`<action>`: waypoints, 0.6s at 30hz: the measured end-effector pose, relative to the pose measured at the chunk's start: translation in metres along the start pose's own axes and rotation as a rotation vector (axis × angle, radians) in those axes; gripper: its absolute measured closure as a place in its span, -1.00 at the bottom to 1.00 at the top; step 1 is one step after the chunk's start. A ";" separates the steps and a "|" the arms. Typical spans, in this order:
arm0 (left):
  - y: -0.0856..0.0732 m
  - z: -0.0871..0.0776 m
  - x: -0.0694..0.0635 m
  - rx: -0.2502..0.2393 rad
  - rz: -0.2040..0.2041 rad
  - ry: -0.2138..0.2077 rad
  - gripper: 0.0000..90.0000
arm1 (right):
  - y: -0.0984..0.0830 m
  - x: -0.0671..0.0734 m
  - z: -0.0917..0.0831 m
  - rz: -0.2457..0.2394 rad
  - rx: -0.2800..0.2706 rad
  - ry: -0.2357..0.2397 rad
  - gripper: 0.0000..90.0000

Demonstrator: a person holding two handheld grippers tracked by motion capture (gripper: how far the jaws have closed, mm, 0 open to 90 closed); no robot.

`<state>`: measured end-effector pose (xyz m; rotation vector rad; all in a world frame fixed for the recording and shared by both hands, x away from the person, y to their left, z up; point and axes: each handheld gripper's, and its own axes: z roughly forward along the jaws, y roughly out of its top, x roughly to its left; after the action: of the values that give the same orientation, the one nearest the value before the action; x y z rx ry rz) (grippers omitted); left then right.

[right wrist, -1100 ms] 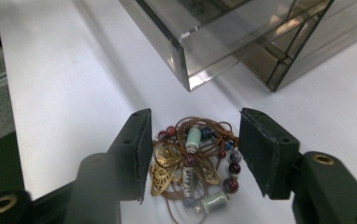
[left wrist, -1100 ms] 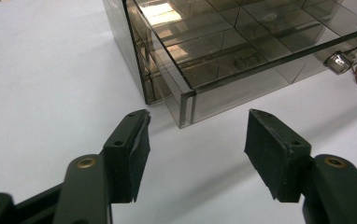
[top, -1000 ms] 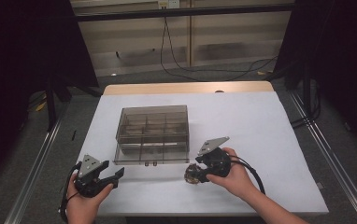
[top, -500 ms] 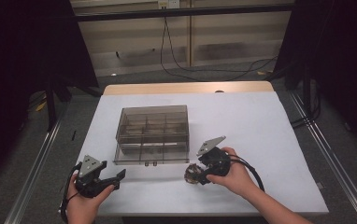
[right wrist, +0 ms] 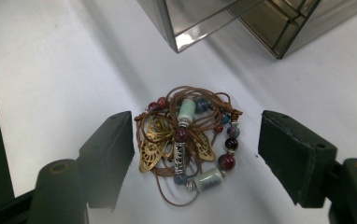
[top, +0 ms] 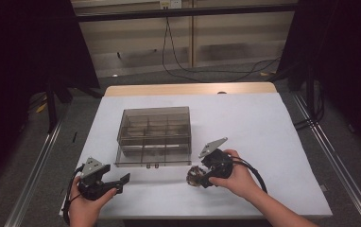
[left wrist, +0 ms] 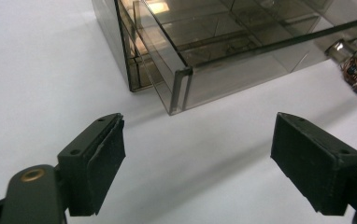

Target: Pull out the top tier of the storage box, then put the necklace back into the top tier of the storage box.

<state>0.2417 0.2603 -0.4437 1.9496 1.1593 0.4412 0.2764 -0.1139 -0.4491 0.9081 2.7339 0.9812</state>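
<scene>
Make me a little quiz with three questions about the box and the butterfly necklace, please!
1. True or false: the butterfly necklace lies on the white table, between the right gripper's open jaws.
2. What is the smoky see-through box like inside?
A. one big space
B. many compartments
C. packed with beads
3. Fill in: the left gripper is ____, with nothing between its jaws.

Key: 1 true; 2 B; 3 open.

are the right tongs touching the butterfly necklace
Cannot tell: in the right gripper view the necklace lies between the open right tongs, its cord meeting one pad's edge.
</scene>
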 end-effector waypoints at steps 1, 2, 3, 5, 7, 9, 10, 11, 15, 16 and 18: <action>-0.001 0.001 0.000 0.003 -0.004 -0.004 -0.62 | 0.000 0.000 0.001 -0.002 0.002 -0.002 -0.42; -0.001 0.001 0.001 0.009 0.004 -0.005 -0.64 | 0.000 0.000 0.001 -0.002 0.010 -0.002 -0.44; -0.001 0.000 0.001 0.011 0.009 -0.001 -0.64 | 0.000 0.000 0.001 -0.002 0.010 -0.002 -0.44; -0.002 0.000 0.002 0.005 -0.006 -0.001 -0.66 | 0.000 0.000 0.002 -0.003 0.015 -0.001 -0.45; -0.003 0.000 0.003 0.006 -0.008 0.007 -0.68 | -0.001 0.000 0.004 -0.011 0.021 0.000 -0.48; -0.003 0.001 0.003 0.008 -0.012 0.004 -0.69 | -0.001 0.001 0.004 -0.005 0.032 0.000 -0.48; -0.003 0.001 0.003 0.007 -0.011 0.005 -0.70 | -0.001 0.001 0.004 0.001 0.036 0.000 -0.48; -0.003 0.001 0.003 0.008 -0.010 0.007 -0.70 | -0.001 0.000 0.004 -0.002 0.030 -0.002 -0.48; -0.004 0.000 0.004 0.014 -0.004 0.008 -0.70 | -0.001 -0.001 0.005 0.001 0.040 -0.003 -0.48; -0.004 -0.001 0.004 0.016 -0.003 0.010 -0.70 | -0.001 -0.002 0.006 -0.004 0.044 -0.004 -0.48; -0.004 -0.002 0.005 0.012 -0.006 0.014 -0.70 | -0.001 -0.001 0.007 0.004 0.057 -0.002 -0.48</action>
<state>0.2411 0.2665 -0.4459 1.9558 1.1793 0.4459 0.2787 -0.1111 -0.4558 0.9233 2.7728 0.9067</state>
